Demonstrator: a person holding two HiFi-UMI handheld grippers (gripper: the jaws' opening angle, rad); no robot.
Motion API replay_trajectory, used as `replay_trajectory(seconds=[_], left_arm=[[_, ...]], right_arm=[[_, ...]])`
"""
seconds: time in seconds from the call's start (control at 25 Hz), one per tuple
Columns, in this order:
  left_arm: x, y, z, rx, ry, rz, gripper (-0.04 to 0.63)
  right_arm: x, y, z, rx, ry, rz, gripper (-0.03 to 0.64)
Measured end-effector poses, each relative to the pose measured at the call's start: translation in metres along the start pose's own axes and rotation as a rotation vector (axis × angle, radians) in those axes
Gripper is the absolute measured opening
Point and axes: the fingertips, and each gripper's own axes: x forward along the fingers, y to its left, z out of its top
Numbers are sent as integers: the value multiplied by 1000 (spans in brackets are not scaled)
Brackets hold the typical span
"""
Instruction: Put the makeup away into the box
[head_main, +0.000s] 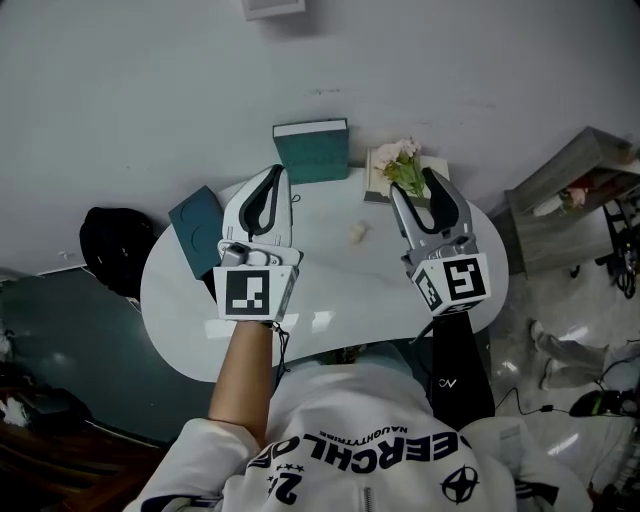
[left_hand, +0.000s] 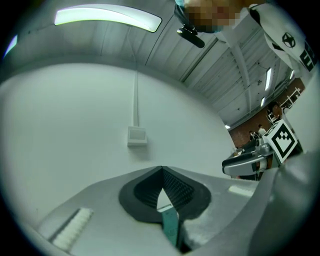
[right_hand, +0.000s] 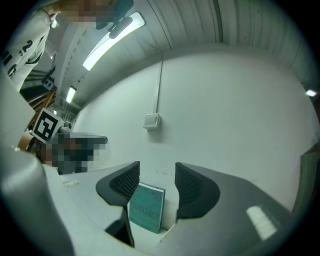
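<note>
Nearest, the sweatshirt lettering read partly "ERCHLO". The left gripper's fingers were pressed together on nothing; the right gripper's stood spread and empty. A small pale item, likely makeup, lay on the counter between them, short of the upright teal box. The box's print was unreadable. A hasty grab might flick the item away.

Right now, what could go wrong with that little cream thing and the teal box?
1. The teal box stands on edge against the wall. The open right gripper points at it and might tip it over.
2. The small cream item lies loose on the glossy table. A clumsy pinch could send it sliding.
3. The flowers sit close beside the right gripper and could get brushed.
</note>
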Motion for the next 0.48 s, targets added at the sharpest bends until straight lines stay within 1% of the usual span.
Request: replay_trajectory(seconds=[0.12,0.2,0.28,0.4,0.48], left_arm=[[0,-1,-14,12,40,39,8],[0,-3,-13,15,37,58,8],[1,-6,-10,27,33,62,8],[3,-8,-10,38,46,64,8],[4,-9,-10,39,49,68,8]], right_arm=[[1,-6,-6,9,-10,17,252],[2,-9,-7,12,-21,32,252],[4,-11,-8,19,-20,37,252],[8,-11,-18,14,7,47,252],[13,-10,-32,6,42,62,252]])
